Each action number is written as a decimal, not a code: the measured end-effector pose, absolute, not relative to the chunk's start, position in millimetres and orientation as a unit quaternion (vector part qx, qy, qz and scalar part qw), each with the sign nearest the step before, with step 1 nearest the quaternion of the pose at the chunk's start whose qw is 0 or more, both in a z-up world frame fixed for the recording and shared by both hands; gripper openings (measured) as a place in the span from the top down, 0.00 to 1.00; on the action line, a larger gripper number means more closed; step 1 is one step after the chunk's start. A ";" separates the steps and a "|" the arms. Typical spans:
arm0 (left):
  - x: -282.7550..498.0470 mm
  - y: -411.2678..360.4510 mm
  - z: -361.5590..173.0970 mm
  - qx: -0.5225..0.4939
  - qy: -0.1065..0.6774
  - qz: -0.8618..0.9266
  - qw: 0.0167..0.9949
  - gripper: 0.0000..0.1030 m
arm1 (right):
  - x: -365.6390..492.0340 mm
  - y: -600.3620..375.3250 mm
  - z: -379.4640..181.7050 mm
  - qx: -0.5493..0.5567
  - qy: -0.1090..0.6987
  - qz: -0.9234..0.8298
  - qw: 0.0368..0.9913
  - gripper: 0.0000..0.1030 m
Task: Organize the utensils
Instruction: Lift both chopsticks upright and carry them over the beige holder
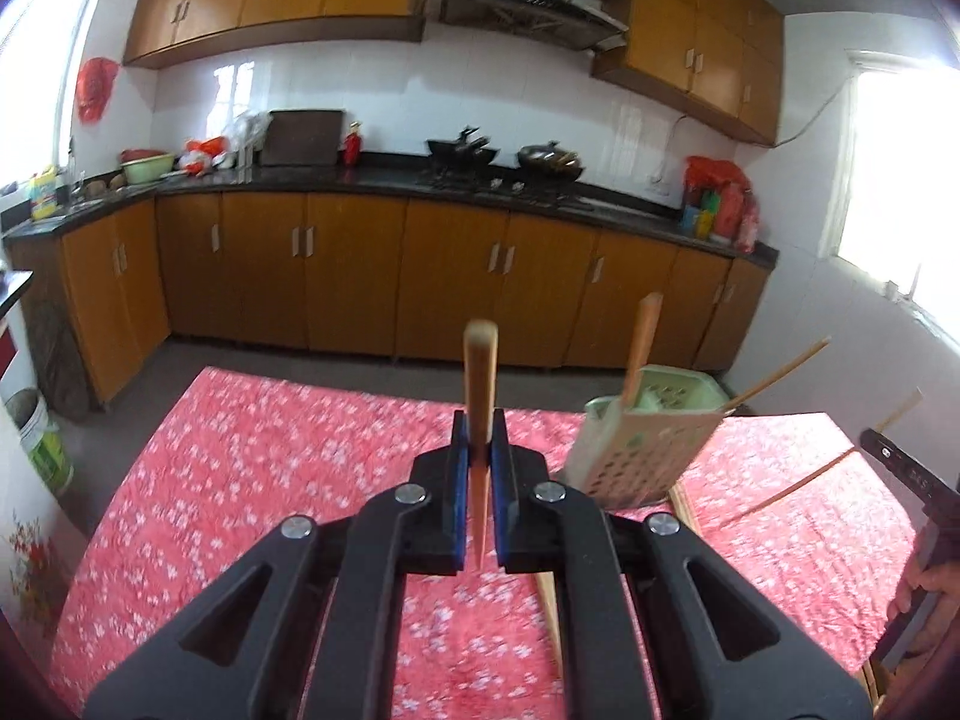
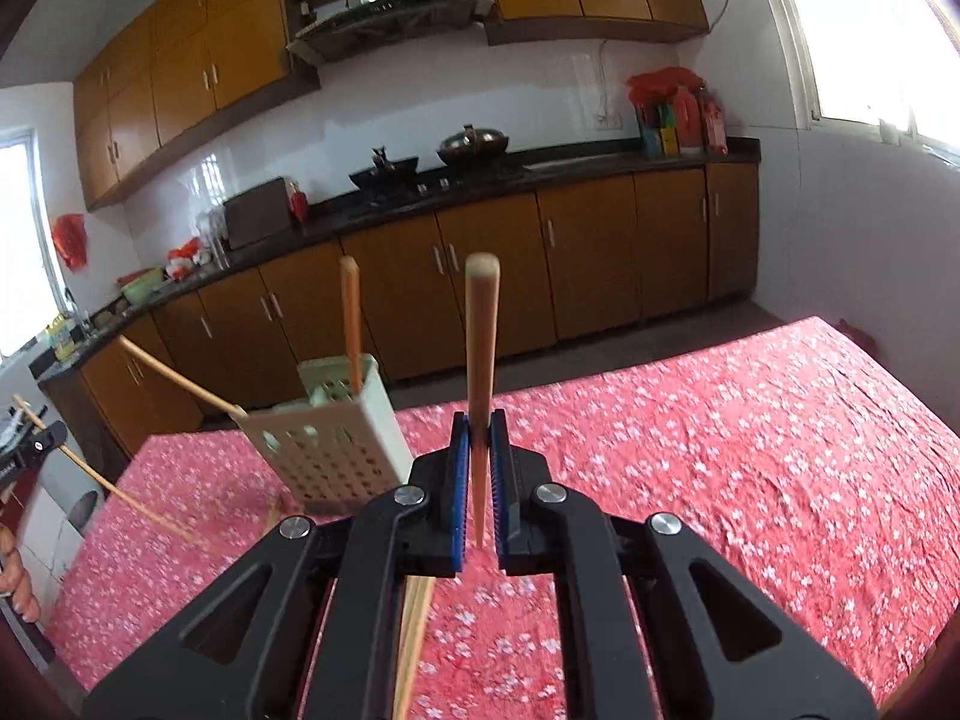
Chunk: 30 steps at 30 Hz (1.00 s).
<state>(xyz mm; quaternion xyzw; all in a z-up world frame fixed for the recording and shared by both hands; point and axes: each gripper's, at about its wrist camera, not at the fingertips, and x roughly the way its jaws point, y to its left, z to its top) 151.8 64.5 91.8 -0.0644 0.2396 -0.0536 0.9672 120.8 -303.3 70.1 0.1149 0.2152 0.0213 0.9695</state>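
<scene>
A wooden chopstick (image 1: 480, 378) is clamped between the blue pads of the left gripper (image 1: 480, 450), thick end pointing up and away. Same story on the other side: a second chopstick (image 2: 482, 348) is pinched tight in the right gripper (image 2: 480, 450). The pale green perforated utensil holder (image 1: 642, 444) is seen standing on the red floral tablecloth (image 1: 252, 480), between the two grippers, with one chopstick (image 1: 642, 348) already upright inside it. More chopsticks (image 2: 414, 642) are left lying on the cloth just beside the holder
</scene>
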 end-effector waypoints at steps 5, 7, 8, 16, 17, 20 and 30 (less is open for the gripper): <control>147.2 43.6 121.8 -0.055 0.217 -0.098 0.970 0.93 | 119.7 -298.5 113.3 0.136 0.178 0.067 0.972 0.93; 146.9 33.0 135.1 -0.057 0.202 -0.112 0.971 0.93 | 120.5 -294.6 125.8 0.143 0.163 0.081 0.973 0.93; 146.2 27.9 141.0 -0.057 0.192 -0.116 0.973 0.93 | 120.8 -292.1 132.8 0.145 0.154 0.088 0.973 0.93; 173.1 -12.1 197.5 -0.084 0.098 -0.103 0.986 0.93 | 141.5 -261.8 164.6 0.127 0.090 0.094 0.983 0.93; 178.1 -14.7 202.0 -0.087 0.086 -0.097 0.988 0.93 | 144.5 -261.2 165.0 0.126 0.087 0.092 0.984 0.93; 193.3 -23.2 210.2 -0.100 0.051 -0.072 0.991 0.93 | 160.4 -255.9 162.6 0.121 0.078 0.082 0.986 0.93; 243.5 -39.2 169.1 -0.109 0.069 -0.061 0.990 0.92 | 193.0 -247.3 124.0 0.120 0.127 0.088 0.981 0.93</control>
